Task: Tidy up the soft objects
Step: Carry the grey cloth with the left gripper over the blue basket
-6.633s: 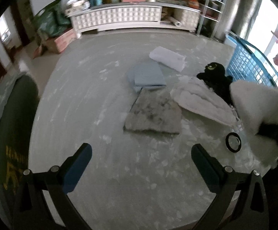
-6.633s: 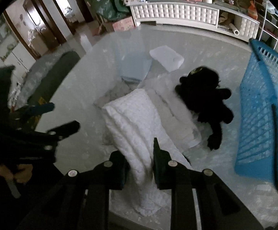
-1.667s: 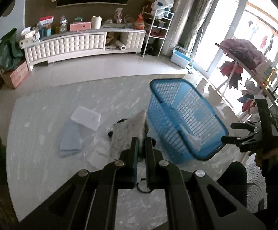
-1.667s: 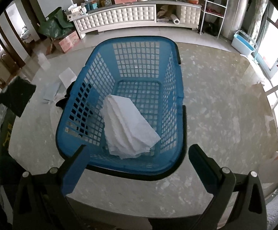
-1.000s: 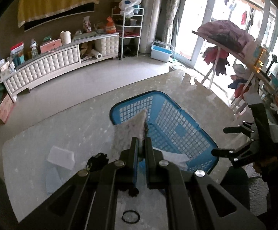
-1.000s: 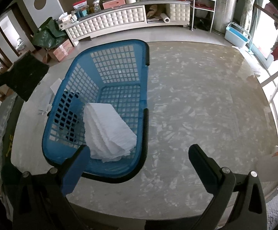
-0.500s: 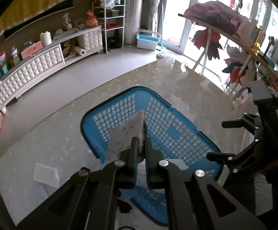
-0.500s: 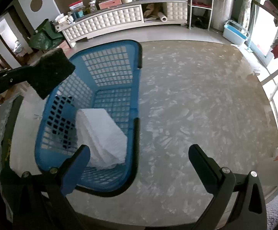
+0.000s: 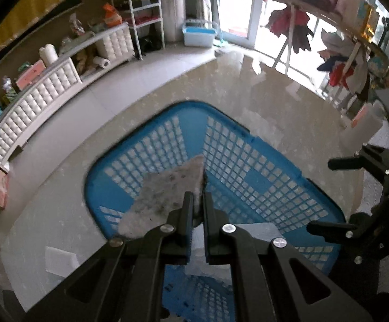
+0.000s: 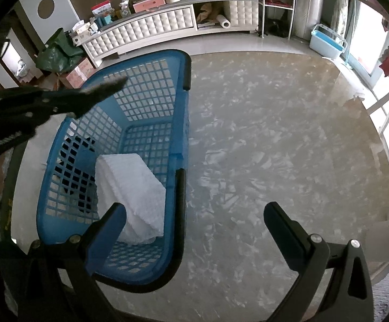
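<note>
Left hand-held gripper (image 9: 198, 201) pinches the grey cloth (image 9: 167, 193) by its edge, w/ the blue basket (image 9: 248, 166) directly below it, probably for dropping in; right hand-held gripper (image 10: 194, 214) is wide, empty, beside the basket.

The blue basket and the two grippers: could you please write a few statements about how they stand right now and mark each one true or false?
1. The left gripper is shut on the grey mottled cloth. True.
2. The right gripper holds the white towel. False: its jaws are wide apart and empty, and the white folded towel lies inside the blue basket.
3. The grey mottled cloth hangs above the basket. True, as seen from the left wrist view.
4. The basket is empty. False: the white towel is already in it.
5. The basket stands on the white cabinet. False: it stands on the marbled tabletop; the white tufted cabinet is by the far wall.
</note>
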